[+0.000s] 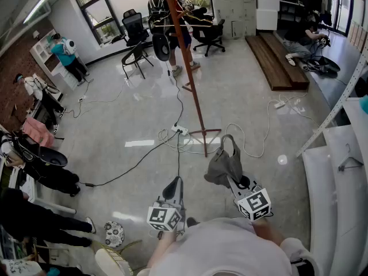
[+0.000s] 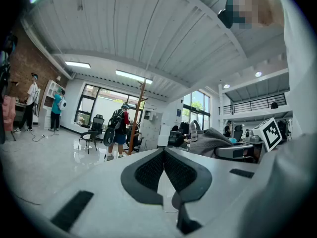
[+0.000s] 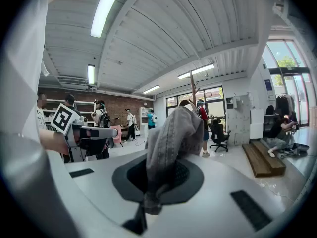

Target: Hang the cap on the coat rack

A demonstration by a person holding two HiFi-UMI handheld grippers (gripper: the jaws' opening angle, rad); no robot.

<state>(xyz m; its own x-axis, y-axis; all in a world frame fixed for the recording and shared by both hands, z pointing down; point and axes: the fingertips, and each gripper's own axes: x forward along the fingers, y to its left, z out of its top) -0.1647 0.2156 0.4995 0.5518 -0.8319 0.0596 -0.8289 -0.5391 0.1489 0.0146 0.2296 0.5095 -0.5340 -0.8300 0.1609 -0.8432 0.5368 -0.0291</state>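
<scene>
A grey cap (image 1: 223,164) hangs bunched from my right gripper (image 1: 231,180), which is shut on its fabric. In the right gripper view the cap (image 3: 171,135) rises out of the shut jaws of the right gripper (image 3: 159,180) and hides part of the room ahead. The coat rack (image 1: 190,79) is a tall orange-brown pole on a cross base, standing on the floor just beyond the cap. It also shows far off as the coat rack (image 3: 192,92). My left gripper (image 1: 175,185) is held level to the left of the cap. The left gripper (image 2: 164,157) has its jaws shut with nothing between them.
Cables and a power strip (image 1: 179,129) lie round the rack's base. A person with a backpack (image 1: 164,39) stands behind the rack among office chairs (image 1: 135,53). A wooden platform (image 1: 276,59) lies at the back right, and white shelving (image 1: 339,171) lines the right side.
</scene>
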